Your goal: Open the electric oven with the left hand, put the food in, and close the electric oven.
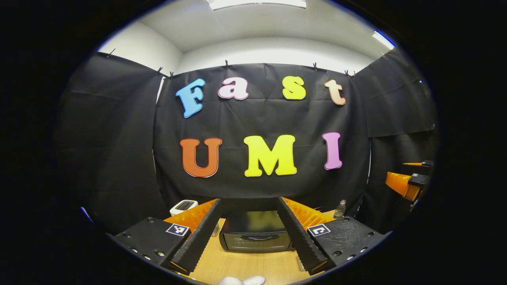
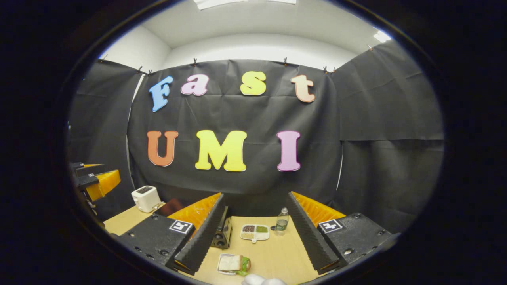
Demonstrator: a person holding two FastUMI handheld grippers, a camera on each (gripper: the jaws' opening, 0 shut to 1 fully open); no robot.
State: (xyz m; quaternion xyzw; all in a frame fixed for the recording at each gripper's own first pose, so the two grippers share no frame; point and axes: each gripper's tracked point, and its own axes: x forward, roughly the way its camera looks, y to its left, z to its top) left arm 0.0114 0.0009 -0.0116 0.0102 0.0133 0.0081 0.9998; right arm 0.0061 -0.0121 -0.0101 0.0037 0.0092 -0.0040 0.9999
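Facing my left gripper [image 1: 250, 231], jaws spread and holding nothing, the oven [image 1: 255, 236] sits shut on the worktop [image 1: 245, 267]. My right gripper [image 2: 253, 231], jaws likewise spread and holding nothing, hangs above the sandwich [image 2: 233, 263], near a divided tray [image 2: 255, 232], bottle [image 2: 281, 222] and toaster [image 2: 145, 198].

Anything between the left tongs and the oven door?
Nothing visible. In the left gripper view the left tongs are open and the oven sits straight ahead between their fingers, door shut, with bare table in front of it.
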